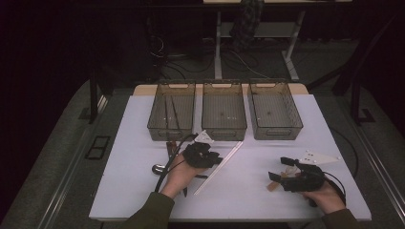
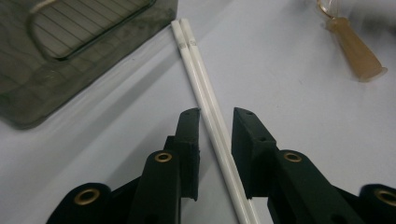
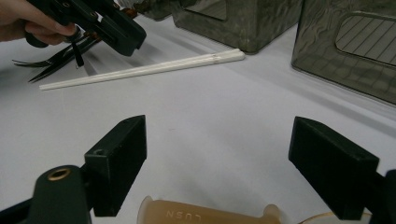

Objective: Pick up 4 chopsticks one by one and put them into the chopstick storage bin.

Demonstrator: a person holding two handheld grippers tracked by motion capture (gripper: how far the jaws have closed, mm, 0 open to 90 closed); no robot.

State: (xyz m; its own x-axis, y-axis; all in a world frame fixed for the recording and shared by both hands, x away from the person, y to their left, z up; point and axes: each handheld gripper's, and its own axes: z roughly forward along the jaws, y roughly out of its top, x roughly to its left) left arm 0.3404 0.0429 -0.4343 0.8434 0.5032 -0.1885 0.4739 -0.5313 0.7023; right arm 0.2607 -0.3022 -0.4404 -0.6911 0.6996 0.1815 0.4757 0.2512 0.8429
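A dim room is surrounding a white table (image 1: 143,191) that is carrying three smoky translucent bins (image 1: 224,117) along its far edge. The left gripper (image 2: 215,120) is straddling a pair of white chopsticks (image 2: 205,100), which is lying just in front of the middle bin; its jaws are standing narrowly apart beside the sticks, with a gap showing on each side, not yet pinching. The sticks are slim, smooth and glossy, so one is likely to be rolling out or crossing the other if the jaws are closing off-centre. The right gripper (image 3: 217,154) is holding its jaws spread wide above an amber, rubbery-looking handle (image 3: 205,215), gripping nothing. Dark utensils (image 3: 56,58) are lying behind the left hand.
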